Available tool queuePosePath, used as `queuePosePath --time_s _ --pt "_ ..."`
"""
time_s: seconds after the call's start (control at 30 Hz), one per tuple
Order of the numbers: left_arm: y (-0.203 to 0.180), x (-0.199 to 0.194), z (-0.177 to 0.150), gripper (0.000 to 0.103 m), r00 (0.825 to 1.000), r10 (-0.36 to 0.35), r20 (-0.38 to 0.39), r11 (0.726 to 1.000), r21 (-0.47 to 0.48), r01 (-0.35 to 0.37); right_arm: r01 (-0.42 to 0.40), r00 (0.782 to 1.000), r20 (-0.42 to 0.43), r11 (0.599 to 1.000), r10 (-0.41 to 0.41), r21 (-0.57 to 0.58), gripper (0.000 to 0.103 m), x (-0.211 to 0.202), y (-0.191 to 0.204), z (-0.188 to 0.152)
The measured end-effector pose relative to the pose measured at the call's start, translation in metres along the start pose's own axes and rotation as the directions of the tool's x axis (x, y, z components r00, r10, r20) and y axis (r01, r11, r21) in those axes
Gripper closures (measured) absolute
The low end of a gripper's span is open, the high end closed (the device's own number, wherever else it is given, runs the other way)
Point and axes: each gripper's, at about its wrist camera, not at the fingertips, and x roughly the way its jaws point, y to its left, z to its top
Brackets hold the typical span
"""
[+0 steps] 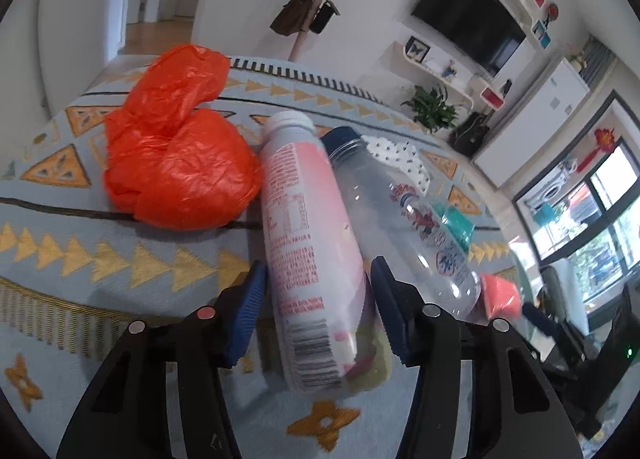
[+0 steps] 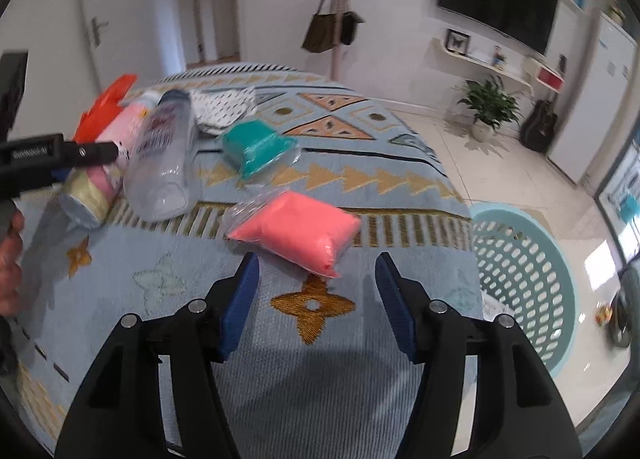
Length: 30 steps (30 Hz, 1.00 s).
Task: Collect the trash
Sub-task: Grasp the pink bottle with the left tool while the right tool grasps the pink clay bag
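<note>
Pink bottle (image 1: 304, 243) clamped in left gripper (image 1: 318, 311); right gripper (image 2: 318, 299) open, near pink packet (image 2: 298, 231).

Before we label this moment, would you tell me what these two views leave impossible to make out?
- Left wrist view: whether the left gripper already presses the pink-labelled bottle; blur hides the contact.
- Left wrist view: the clear bottle label print, smeared.
- Right wrist view: the basket inside, cut off by the table.
- Right wrist view: the pink packet contents; no label shows.
</note>
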Motion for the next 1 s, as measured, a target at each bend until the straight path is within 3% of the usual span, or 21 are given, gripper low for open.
queuePosePath --time_s 0.1,0.2,0.37,0.6,0.77,0.83,1.0 --pt "0.0 -0.001 0.003 0.052 1.0 0.016 -0.018 1.0 0.017 -0.015 -0.006 1.0 -0.016 0.999 0.005 -0.033 0.038 0.01 0.0 0.006" --pt "-0.004 -0.004 0.005 0.043 0.999 0.031 -0.008 0.999 0.038 -0.031 -0.011 0.999 -0.038 0.999 0.009 -0.049 0.037 0.02 -0.003 0.012" --pt "-0.011 0.005 0.014 0.041 0.998 0.058 -0.017 0.997 0.052 -0.057 -0.099 0.993 -0.069 0.994 0.096 -0.046 0.037 0.035 -0.009 0.022" --pt "-0.015 0.022 0.018 0.042 0.994 0.099 -0.051 0.993 0.071 -0.095 -0.226 0.972 -0.052 0.972 0.23 0.063 0.037 0.034 -0.018 0.022" --pt "-0.014 0.028 0.014 0.045 0.991 0.119 -0.053 0.99 0.084 -0.114 -0.213 0.975 -0.049 0.974 0.217 0.078 0.059 0.031 -0.016 0.02" --pt "-0.018 0.03 0.013 0.052 0.99 0.136 -0.046 0.987 0.096 -0.131 -0.194 0.979 -0.052 0.978 0.198 0.08 0.065 0.028 -0.014 0.019" --pt "-0.012 0.023 0.007 0.054 0.994 0.104 -0.022 0.993 0.062 -0.102 -0.181 0.982 -0.031 0.977 0.186 0.11 0.067 0.019 -0.009 0.012"
